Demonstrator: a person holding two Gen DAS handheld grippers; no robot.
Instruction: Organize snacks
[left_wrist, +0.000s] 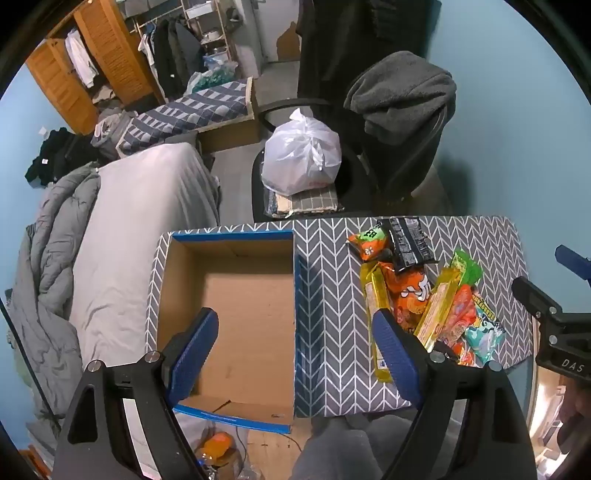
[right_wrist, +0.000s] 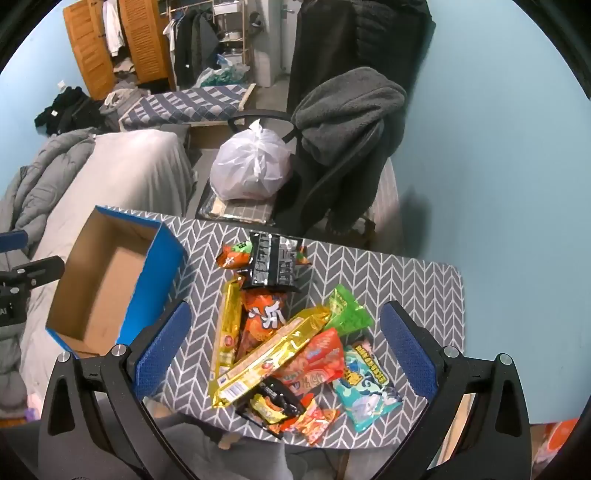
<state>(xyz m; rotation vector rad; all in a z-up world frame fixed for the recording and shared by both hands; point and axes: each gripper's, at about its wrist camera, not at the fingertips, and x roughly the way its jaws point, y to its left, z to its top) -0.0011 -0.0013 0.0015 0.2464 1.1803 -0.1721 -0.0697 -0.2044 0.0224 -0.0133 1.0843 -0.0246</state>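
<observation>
A pile of snack packets (right_wrist: 291, 339) lies on the grey chevron table (right_wrist: 424, 288): yellow bars, orange bags, a black bag (right_wrist: 273, 264), a green packet and a teal packet (right_wrist: 365, 387). The pile also shows in the left wrist view (left_wrist: 424, 295). An open cardboard box with blue sides (left_wrist: 240, 314) stands empty on the table's left end; it also shows in the right wrist view (right_wrist: 107, 280). My left gripper (left_wrist: 295, 343) is open and empty above the box's right wall. My right gripper (right_wrist: 284, 339) is open and empty above the pile.
Beyond the table's far edge stands an office chair draped with a grey fleece (right_wrist: 343, 122), with a white plastic bag (right_wrist: 251, 166) on its seat. A bed with grey bedding (left_wrist: 122, 229) runs along the left. A light blue wall (right_wrist: 498, 147) is at the right.
</observation>
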